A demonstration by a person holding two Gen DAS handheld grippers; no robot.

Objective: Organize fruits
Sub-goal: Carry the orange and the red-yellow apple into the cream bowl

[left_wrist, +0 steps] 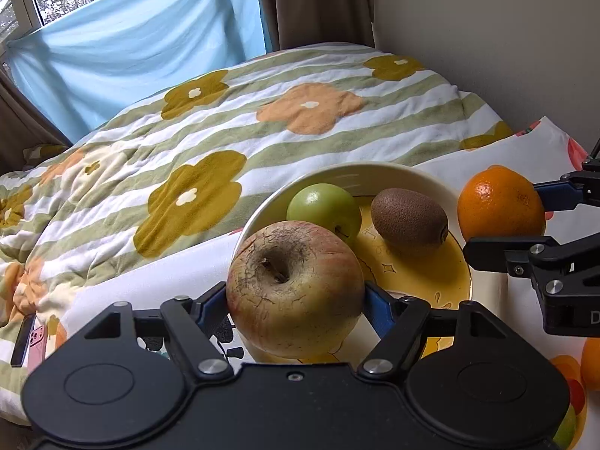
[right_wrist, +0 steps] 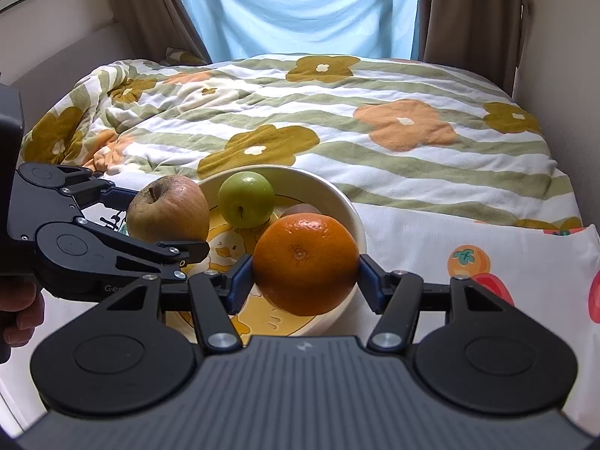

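Note:
A cream bowl point(left_wrist: 262, 206) with a yellow duck print stands on the bed and holds a green apple point(left_wrist: 322, 208) and a brown kiwi point(left_wrist: 408, 221). My left gripper point(left_wrist: 296, 300) is shut on a large russet apple point(left_wrist: 292, 285), held over the bowl's near left rim. My right gripper point(right_wrist: 305, 273) is shut on an orange point(right_wrist: 305, 262), held over the bowl's point(right_wrist: 352, 221) near right side. The orange point(left_wrist: 500, 202) and the right gripper's fingers point(left_wrist: 487, 255) show at the right of the left wrist view. The russet apple point(right_wrist: 167, 210) and green apple point(right_wrist: 245, 198) show in the right wrist view; the kiwi point(right_wrist: 302, 208) is mostly hidden behind the orange.
A floral striped quilt point(left_wrist: 225, 131) covers the bed behind the bowl. A white fruit-print cloth point(right_wrist: 468, 262) lies under the bowl. A phone in a pink case point(left_wrist: 30, 341) lies at the left. Another orange fruit point(left_wrist: 592, 363) sits at the right edge. A wall runs along the right.

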